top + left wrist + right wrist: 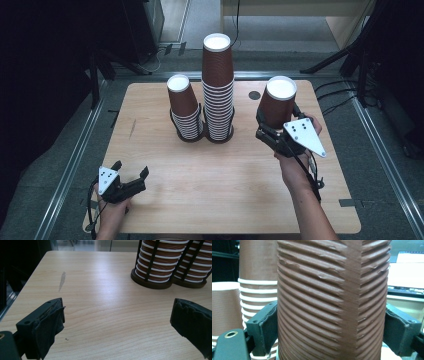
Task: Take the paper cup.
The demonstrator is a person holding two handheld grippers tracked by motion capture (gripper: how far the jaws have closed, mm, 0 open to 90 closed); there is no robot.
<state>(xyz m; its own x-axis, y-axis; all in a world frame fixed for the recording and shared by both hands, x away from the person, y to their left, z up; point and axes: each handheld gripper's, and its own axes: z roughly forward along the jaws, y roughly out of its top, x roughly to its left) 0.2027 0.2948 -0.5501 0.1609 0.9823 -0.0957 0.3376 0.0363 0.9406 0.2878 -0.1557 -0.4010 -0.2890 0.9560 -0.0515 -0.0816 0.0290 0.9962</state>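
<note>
**Carrying one inverted cup toward the table's right side**

Holding the brown ribbed paper cup (276,103) upside down, your right gripper (267,131) has its jaws clamped on the cup's lower wall, one pad on each side, as the right gripper view shows with the cup (332,300) between the black pads (265,327). The white base faces up and the open rim points down. Keep the squeeze just firm enough; the corrugated wall already looks creased along one seam, so more pressure could likely buckle it. Bring the cup down straight and level so the whole rim meets the wood at once, and ease the jaws apart only when it stands on its own.

The cup sits above the right part of the table (150,200), nearer the far edge than the near one, and well apart from the two stacks. Those stacks stand in a black wire holder (202,134) at the middle of the far half: the short stack (184,107) on the left, the tall stack (218,85) just beside it on the right. Give them room as you lower.

Your left gripper (131,177) rests near the near left corner, jaws wide apart and gripping nothing; its own view shows bare wood between the pads (50,325).
</note>
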